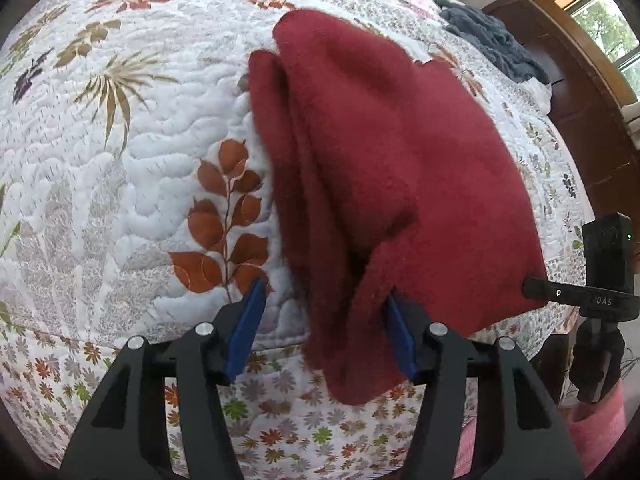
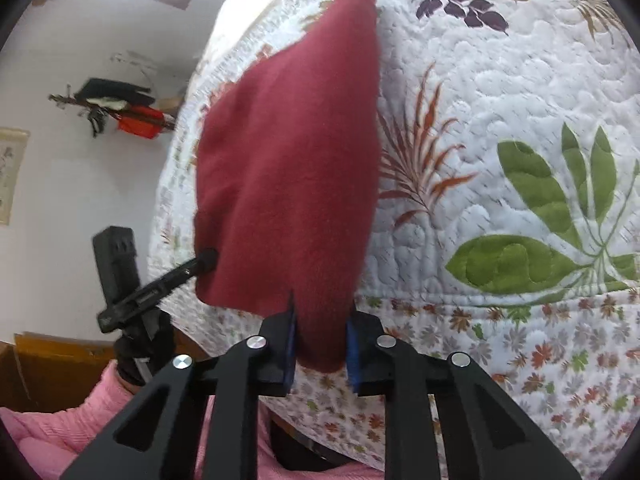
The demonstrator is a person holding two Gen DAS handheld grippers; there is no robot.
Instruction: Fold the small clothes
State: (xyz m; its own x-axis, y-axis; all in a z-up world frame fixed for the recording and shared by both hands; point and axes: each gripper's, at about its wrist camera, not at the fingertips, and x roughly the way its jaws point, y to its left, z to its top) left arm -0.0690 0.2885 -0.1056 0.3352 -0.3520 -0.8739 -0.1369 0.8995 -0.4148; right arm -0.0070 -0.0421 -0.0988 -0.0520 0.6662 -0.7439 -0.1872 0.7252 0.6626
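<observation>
Seen from the left wrist, the left gripper (image 1: 324,292) stands wide, its two blue fingers (image 1: 246,332) well apart; the dark red garment (image 1: 372,152) hangs between them, its folded lower edge drooping past the right-hand finger and touching it, while the left-hand finger is clear of the cloth. Whether anything is pinched there cannot be told, since the cloth covers that fingertip. Ahead of the gripper the garment runs up and away in thick folds over the quilted bedspread (image 1: 120,160), white with printed leaves and a flowered border nearest the gripper. To the right, the other gripper (image 1: 560,294) reaches in as a black arm whose tip meets the garment's near corner. Far ahead and right, a grey cloth (image 1: 496,48) lies on the bed beside a dark wooden headboard (image 1: 576,120), with a window (image 1: 604,28) past it. From the right wrist, the right gripper (image 2: 320,320) is closed narrowly on the garment's (image 2: 296,160) lower end, the cloth squeezed between both blue pads (image 2: 352,352) and rising from them in a broad tapering sheet. Left of it the left gripper (image 2: 204,260) touches the garment's edge, with a pink sleeve (image 2: 60,428) below. The bedspread (image 2: 500,100) fills the right side.
</observation>
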